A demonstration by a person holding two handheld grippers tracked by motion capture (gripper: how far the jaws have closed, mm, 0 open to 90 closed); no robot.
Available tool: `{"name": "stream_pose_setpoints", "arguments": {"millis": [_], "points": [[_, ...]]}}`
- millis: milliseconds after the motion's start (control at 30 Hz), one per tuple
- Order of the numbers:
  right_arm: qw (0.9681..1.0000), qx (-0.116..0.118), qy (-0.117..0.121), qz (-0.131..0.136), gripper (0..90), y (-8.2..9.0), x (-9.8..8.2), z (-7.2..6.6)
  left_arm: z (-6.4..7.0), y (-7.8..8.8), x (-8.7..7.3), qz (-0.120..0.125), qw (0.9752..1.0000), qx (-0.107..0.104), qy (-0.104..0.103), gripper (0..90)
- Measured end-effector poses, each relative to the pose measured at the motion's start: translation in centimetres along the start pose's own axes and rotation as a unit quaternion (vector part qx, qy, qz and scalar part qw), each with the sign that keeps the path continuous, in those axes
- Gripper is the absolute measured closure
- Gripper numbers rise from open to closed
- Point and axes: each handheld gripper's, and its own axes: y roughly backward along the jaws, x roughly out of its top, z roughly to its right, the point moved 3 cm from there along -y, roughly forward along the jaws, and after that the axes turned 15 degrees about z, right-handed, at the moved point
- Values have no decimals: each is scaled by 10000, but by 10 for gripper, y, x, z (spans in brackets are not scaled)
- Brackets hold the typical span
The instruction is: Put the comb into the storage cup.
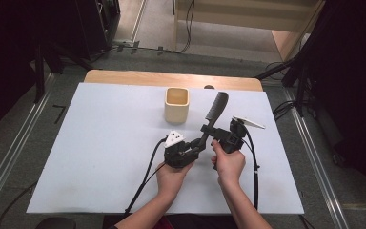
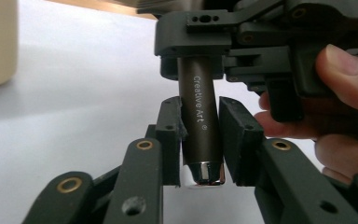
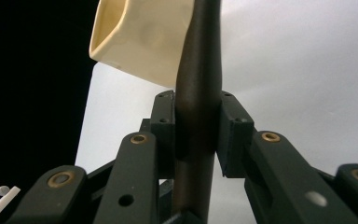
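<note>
A dark brush (image 1: 213,116) was held above the white mat (image 1: 100,143), its head raised toward the far side, near a cream cup (image 1: 177,105). Its handle end, marked "Creative Art", was clamped between the left gripper (image 2: 200,140) jaws. Farther up, the handle was pinched by the right gripper (image 3: 198,133) jaws. Both grippers were gripped by the person's hands near the mat's middle
</note>
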Motion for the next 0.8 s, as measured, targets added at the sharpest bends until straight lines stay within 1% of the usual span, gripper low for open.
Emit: {"name": "stream_pose_setpoints", "arguments": {"millis": [67, 100, 133, 167, 200, 267, 333, 400, 433, 467, 533, 567, 600, 633, 667, 700, 733, 767, 800], "points": [[10000, 10, -26, 6, 700, 1, 1, 0, 0, -1, 1, -117, 9999, -54, 97, 556], [10000, 21, 51, 70, 700, 2, 2, 0, -1, -2, 3, -192, 9996, -94, 156, 491], [9999, 8, 113, 72, 700, 3, 3, -1, -1, -2, 3, -192, 9996, -94, 156, 479], [9998, 1, 188, 99, 700, 3, 3, -1, 1, -2, 6, -284, 9995, -110, 67, 464], [9997, -7, 232, 99, 700, 4, 4, -2, 1, -2, 6, -284, 9995, -110, 67, 456], [9996, 0, 243, 108, 700, 4, 4, -2, 3, -2, 9, -431, 9989, -161, 23, 444], [9995, -4, 287, 113, 700, 4, 4, -2, 3, -1, 11, -474, 9987, -183, -2, 428], [9992, -9, 369, 169, 700, 4, 5, -2, 2, 2, 16, -619, 9977, -270, 30, 416], [9992, -9, 369, 169, 700, 4, 5, -2, 2, 2, 16, -619, 9977, -270, 30, 405], [9990, -3, 420, 175, 699, 4, 5, -2, 1, 3, 17, -686, 9972, -298, -29, 405], [9979, 21, 603, 228, 700, 5, 4, -3, 0, 5, 19, -835, 9960, -301, -50, 381], [9974, -7, 671, 257, 700, 5, 4, -4, -2, 7, 23, -968, 9948, -307, -18, 373], [9974, -7, 671, 257, 700, 5, 4, -4, -2, 7, 23, -968, 9948, -307, -18, 372], [9967, -36, 782, 233, 700, 6, 3, -3, -4, 8, 24, -1023, 9943, -307, -7, 363], [9964, -59, 814, 235, 700, 6, 3, -3, -5, 9, 25, -1098, 9935, -303, -14, 359], [9954, -85, 919, 248, 699, 6, 3, -3, -8, 10, 27, -1254, 9916, -312, 13, 358], [9954, -85, 919, 248, 699, 6, 3, -3, -8, 10, 27, -1254, 9916, -312, 13, 356], [9929, -153, 1133, 324, 699, 6, 2, -4, -10, 11, 27, -1318, 9908, -310, 15, 347], [9919, -195, 1208, 339, 700, 6, 1, -5, -11, 13, 28, -1388, 9898, -307, -21, 347]]}}
